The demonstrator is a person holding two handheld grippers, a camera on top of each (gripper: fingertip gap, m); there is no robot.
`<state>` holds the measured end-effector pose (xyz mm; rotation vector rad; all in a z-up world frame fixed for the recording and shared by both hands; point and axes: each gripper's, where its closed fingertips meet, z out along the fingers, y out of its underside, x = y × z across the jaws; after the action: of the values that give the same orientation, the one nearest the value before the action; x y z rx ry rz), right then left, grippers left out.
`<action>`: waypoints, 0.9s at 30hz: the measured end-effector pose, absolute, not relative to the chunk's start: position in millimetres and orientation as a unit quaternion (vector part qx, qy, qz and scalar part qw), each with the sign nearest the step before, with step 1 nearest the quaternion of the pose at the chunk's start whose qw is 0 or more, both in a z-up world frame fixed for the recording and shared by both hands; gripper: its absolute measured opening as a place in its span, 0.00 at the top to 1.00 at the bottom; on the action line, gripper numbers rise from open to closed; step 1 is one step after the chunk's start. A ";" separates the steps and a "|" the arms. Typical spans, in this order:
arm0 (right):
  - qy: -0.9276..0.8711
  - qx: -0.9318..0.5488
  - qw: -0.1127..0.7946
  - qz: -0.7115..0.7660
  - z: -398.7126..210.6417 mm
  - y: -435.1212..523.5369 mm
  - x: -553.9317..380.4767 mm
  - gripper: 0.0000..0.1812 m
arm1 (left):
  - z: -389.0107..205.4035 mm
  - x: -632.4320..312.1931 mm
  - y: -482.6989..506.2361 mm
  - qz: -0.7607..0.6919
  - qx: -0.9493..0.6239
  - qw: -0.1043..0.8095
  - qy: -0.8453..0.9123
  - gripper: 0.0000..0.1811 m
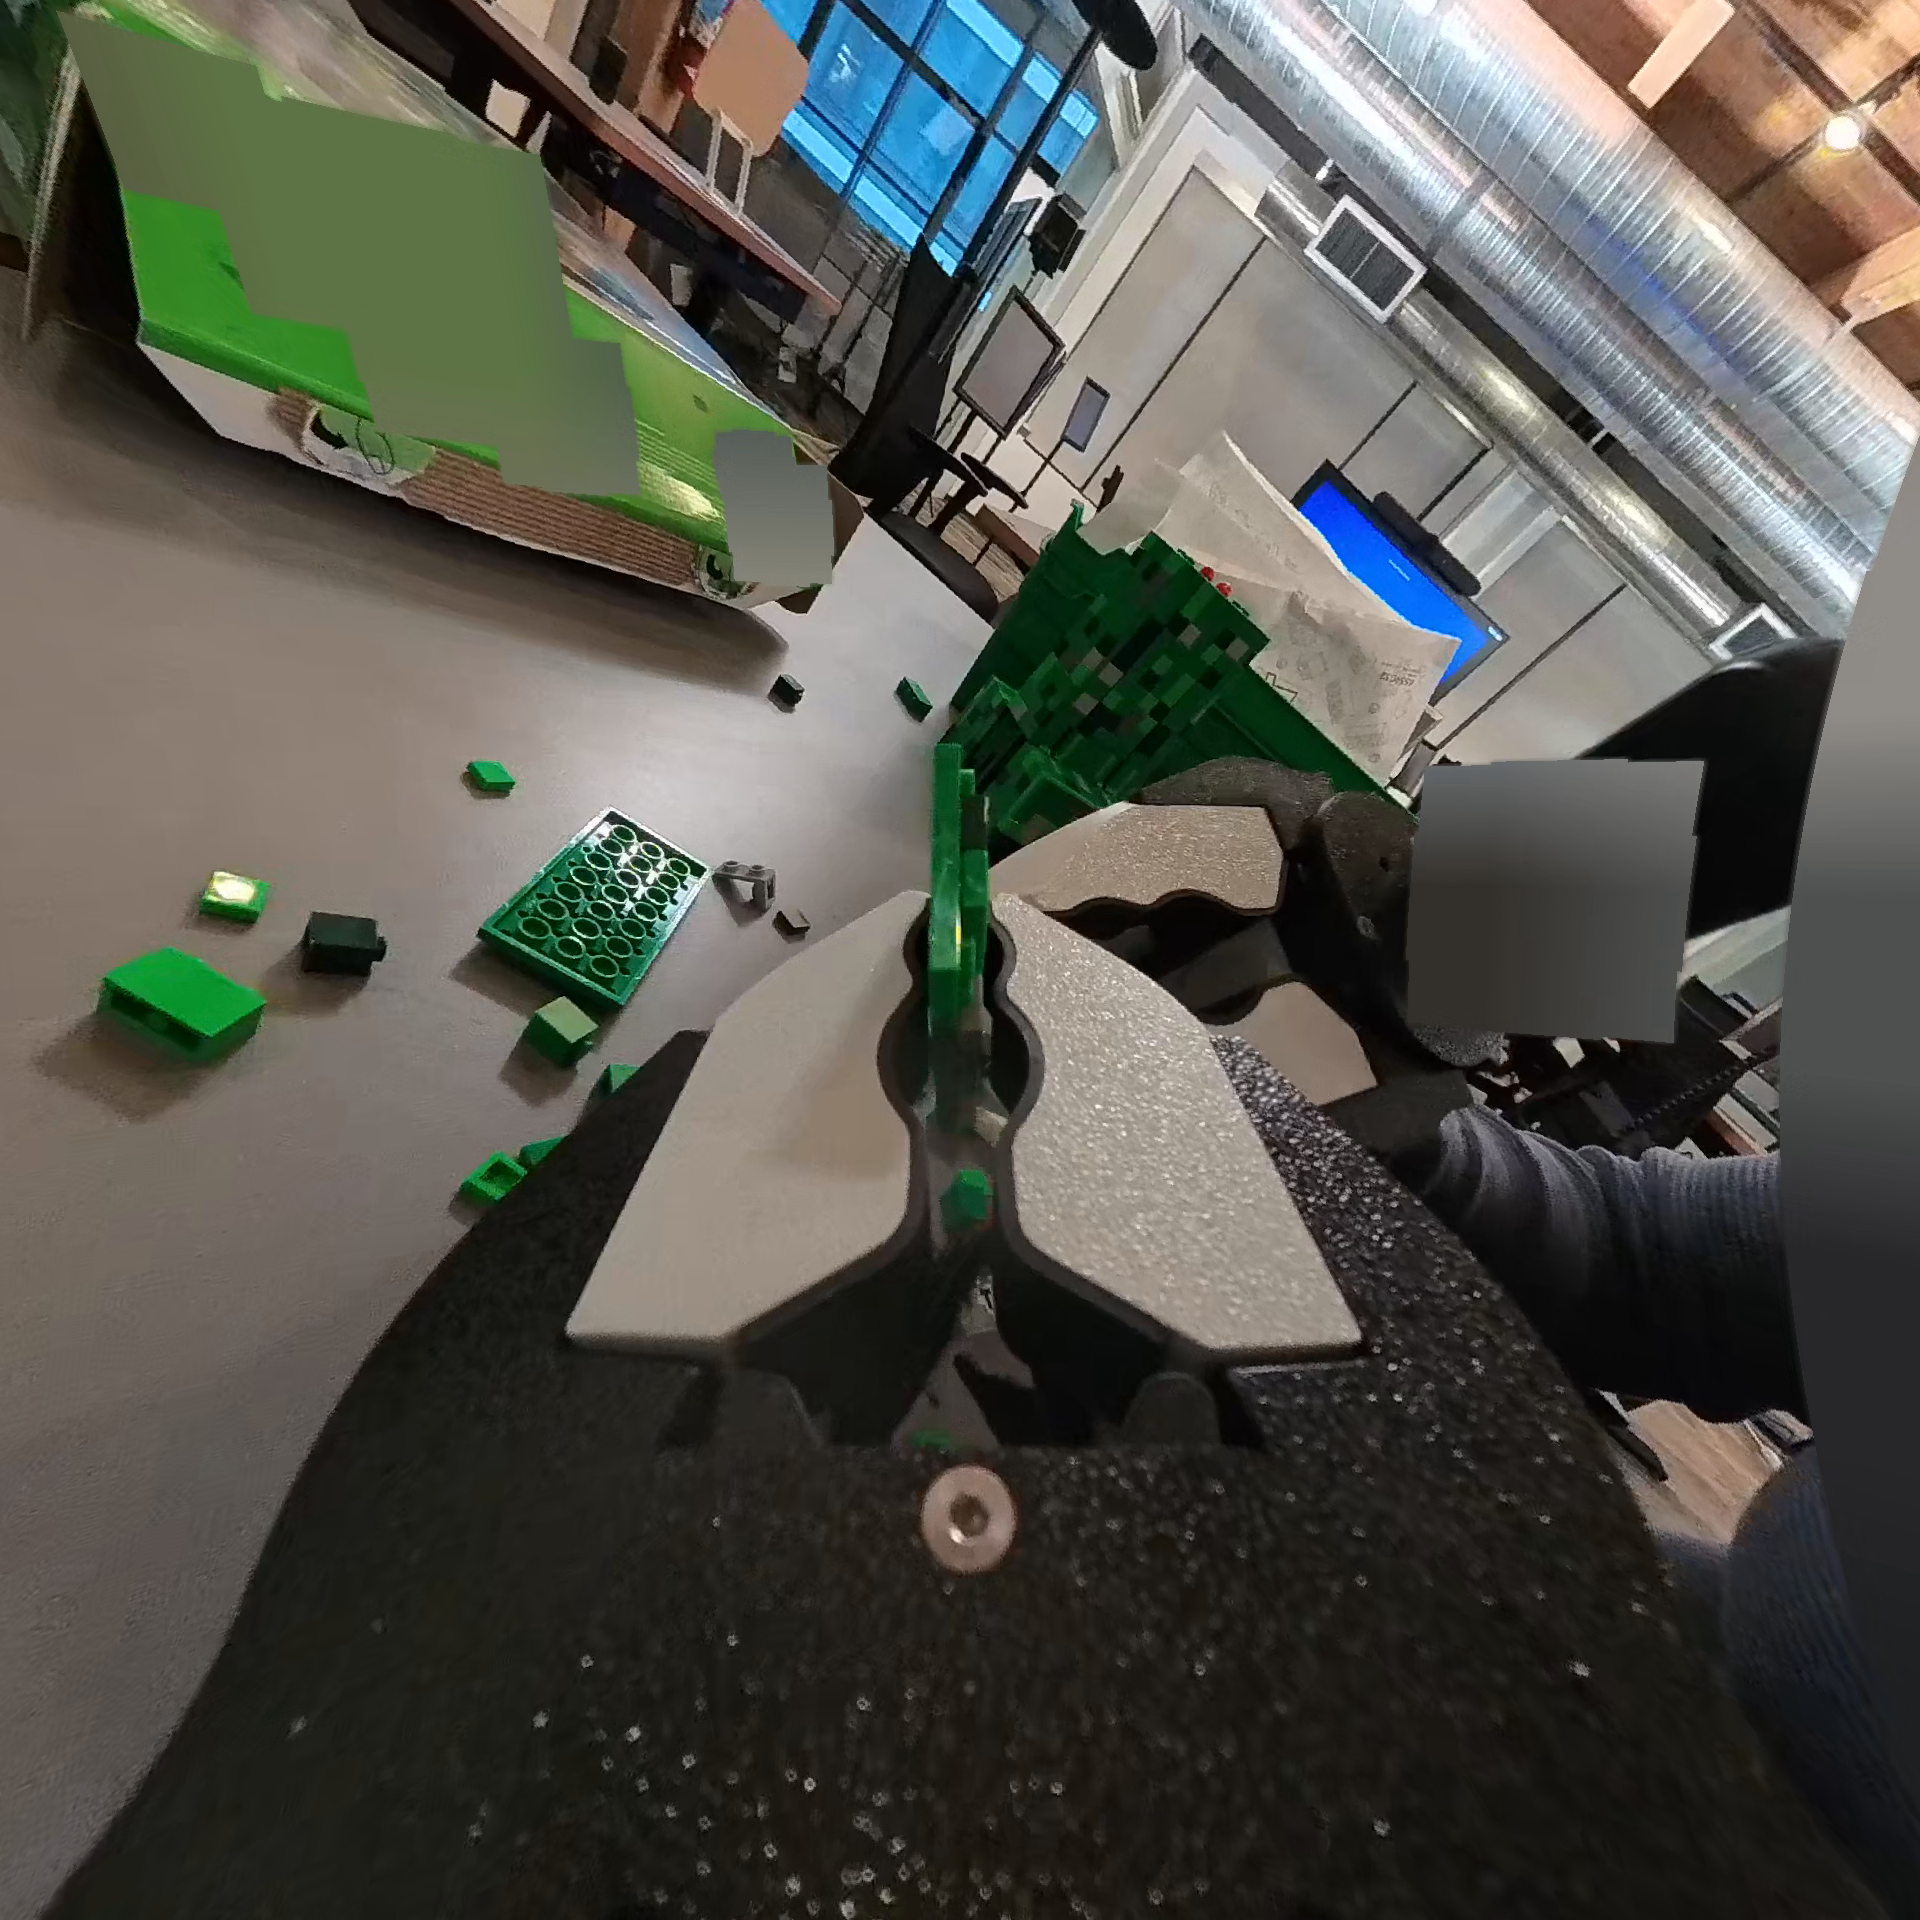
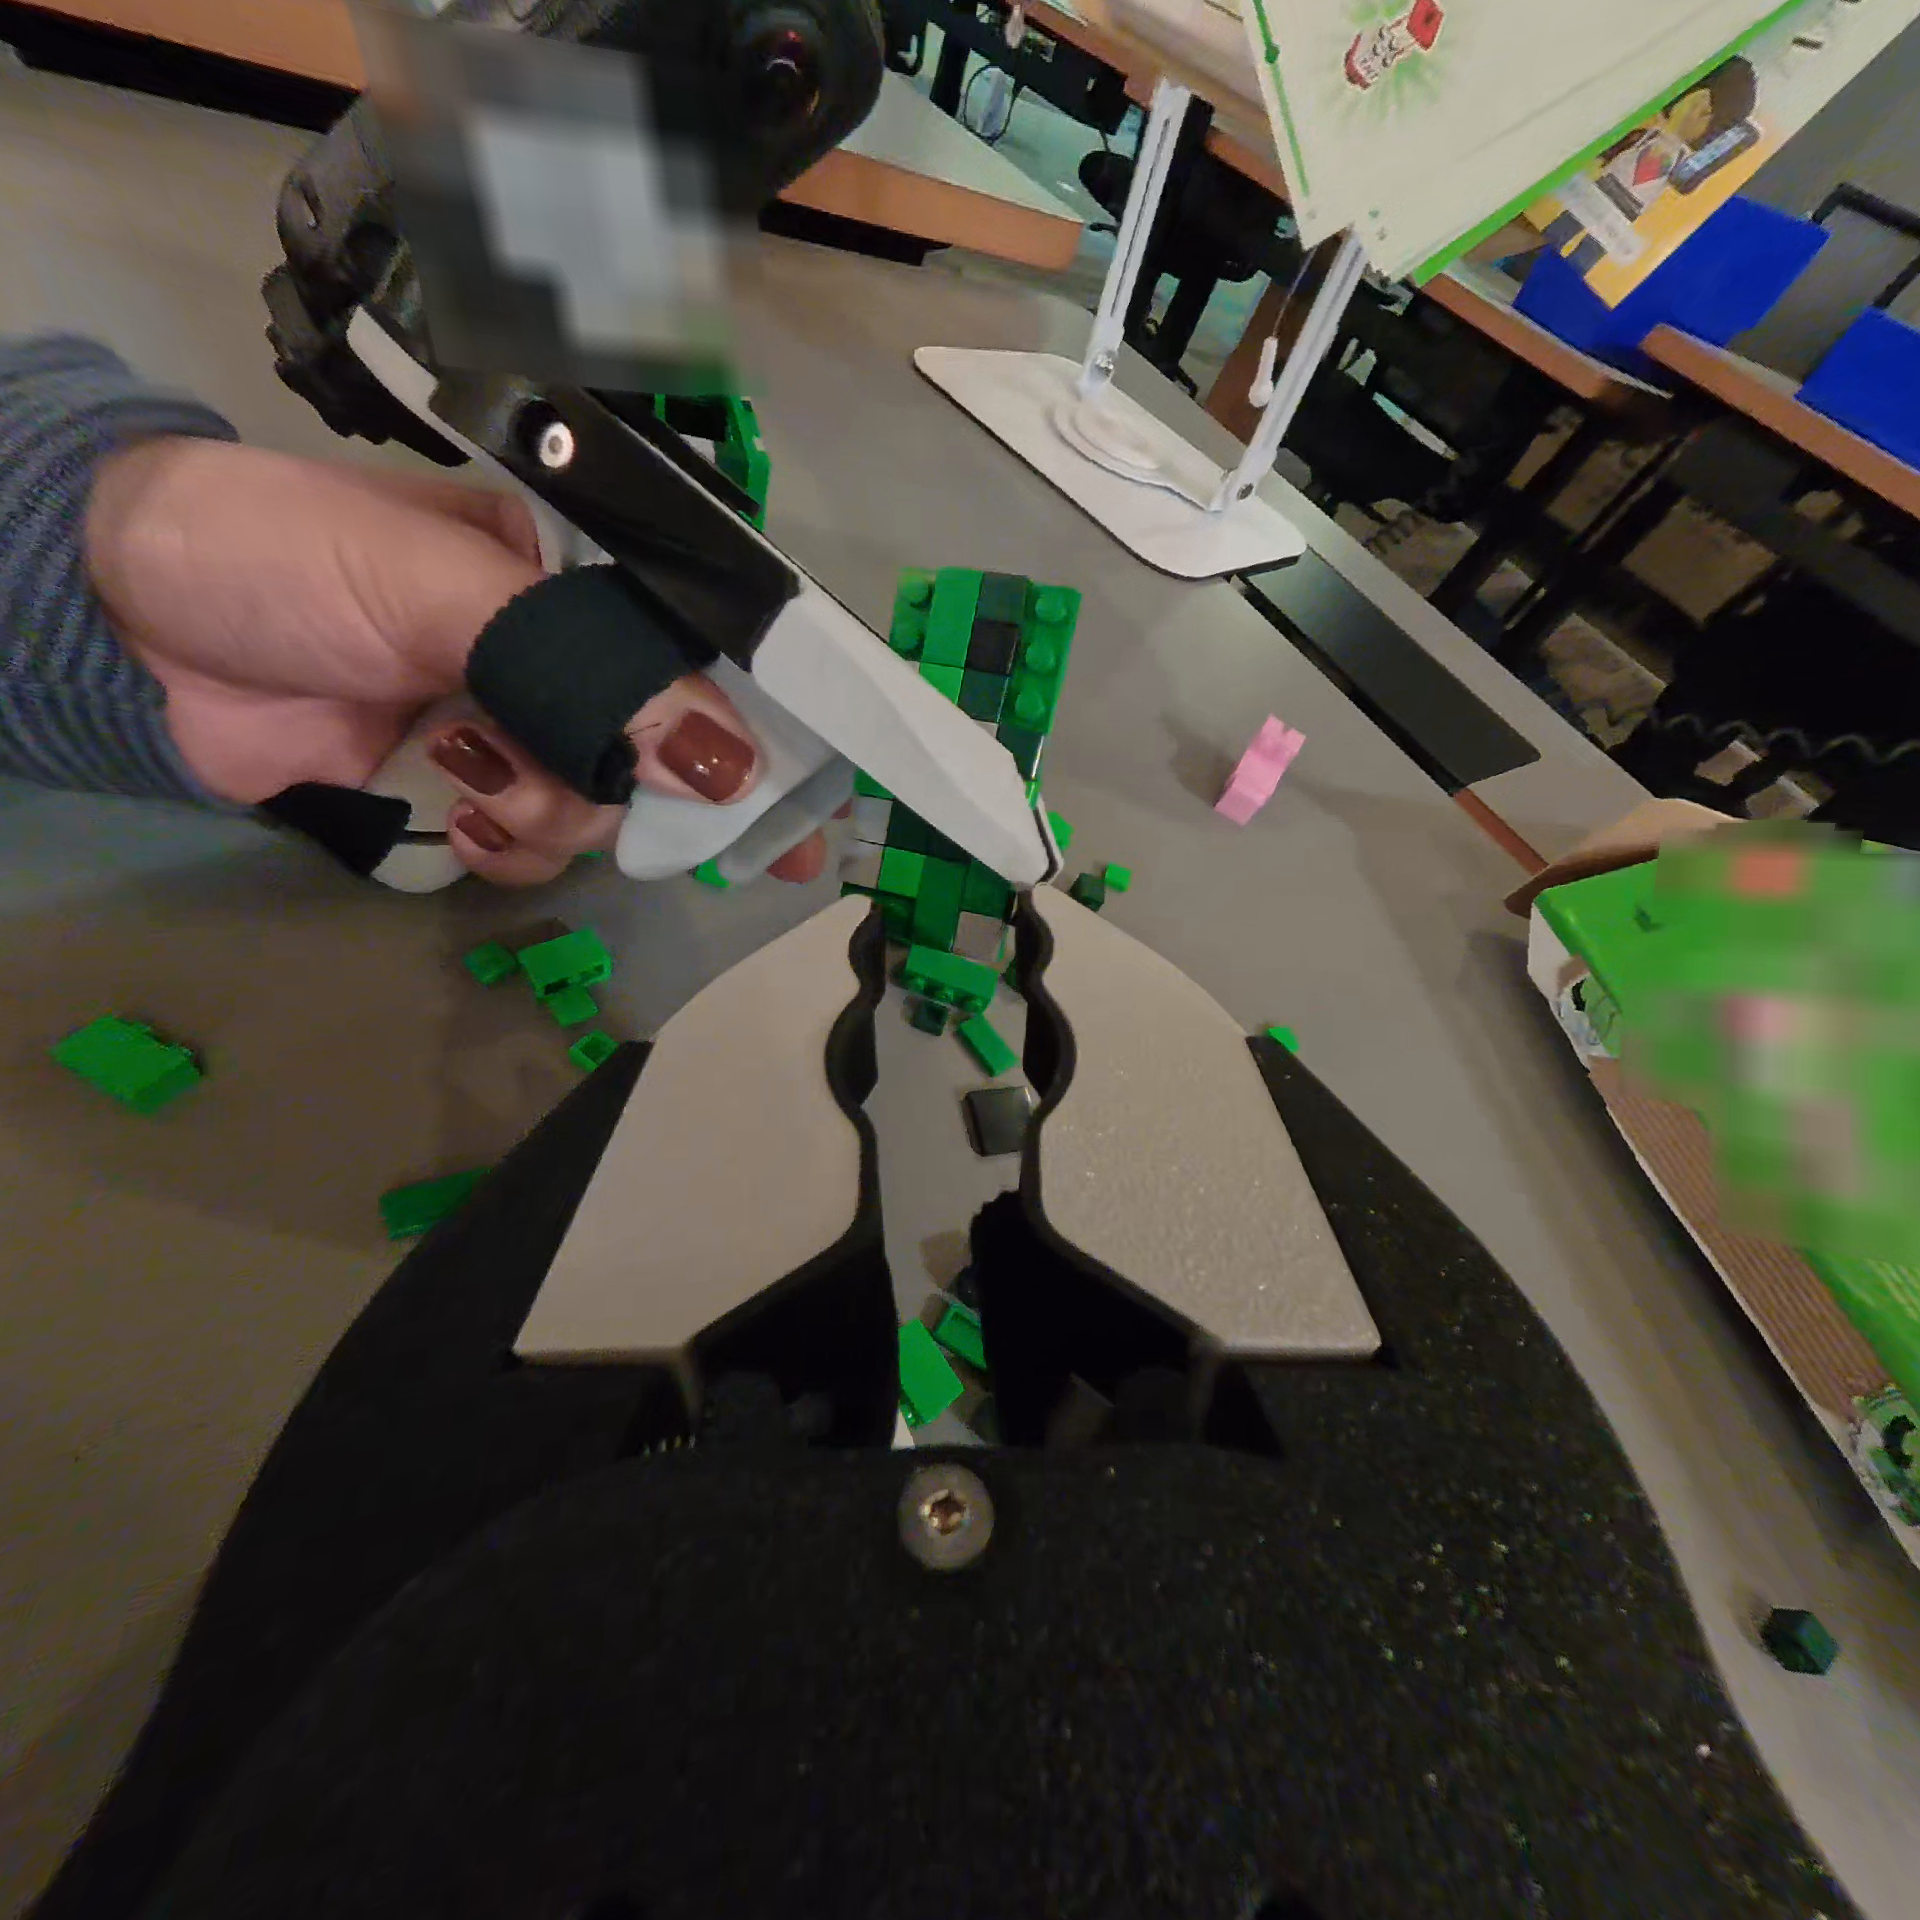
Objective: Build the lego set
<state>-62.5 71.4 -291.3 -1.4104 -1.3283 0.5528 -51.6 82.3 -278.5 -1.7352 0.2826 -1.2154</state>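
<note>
My left gripper (image 1: 956,904) is shut on a narrow green panel (image 1: 951,831) of mixed green, dark and grey bricks, seen edge-on and held above the grey table (image 1: 260,727). In the right wrist view the left gripper (image 2: 1039,873) comes in from the upper left and holds that panel (image 2: 987,665) by its middle. My right gripper (image 2: 948,906) has its jaws apart by about the panel's width, with a tip on either side of the panel's lower end. I cannot tell whether the tips press on it. The right gripper also shows in the left wrist view (image 1: 1049,914), just right of the panel.
A large green build (image 1: 1122,665) stands behind, with printed paper (image 1: 1330,644) beside it. An upside-down green plate (image 1: 597,920) and loose bricks (image 1: 182,1003) lie at the left. A dark tile (image 2: 997,1120), a pink piece (image 2: 1257,774), a booklet stand (image 2: 1112,457) and the green box (image 2: 1714,987) are nearby. The tips of both grippers are at nearly the same place.
</note>
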 end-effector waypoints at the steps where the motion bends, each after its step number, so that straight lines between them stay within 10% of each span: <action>1: -0.559 -0.591 0.535 0.228 -291.2 71.4 -62.5 0.87 | -278.4 -51.5 82.3 -0.501 -0.711 0.480 0.115 0.97; 27: -0.529 -0.607 0.461 0.373 -282.6 64.6 -52.8 1.00 | -276.4 -47.8 71.8 -0.551 -0.701 0.432 0.137 0.97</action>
<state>-52.8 64.6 -282.6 -1.4946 -1.3022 0.9175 -47.8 71.8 -276.4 -1.7475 0.3427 -1.3738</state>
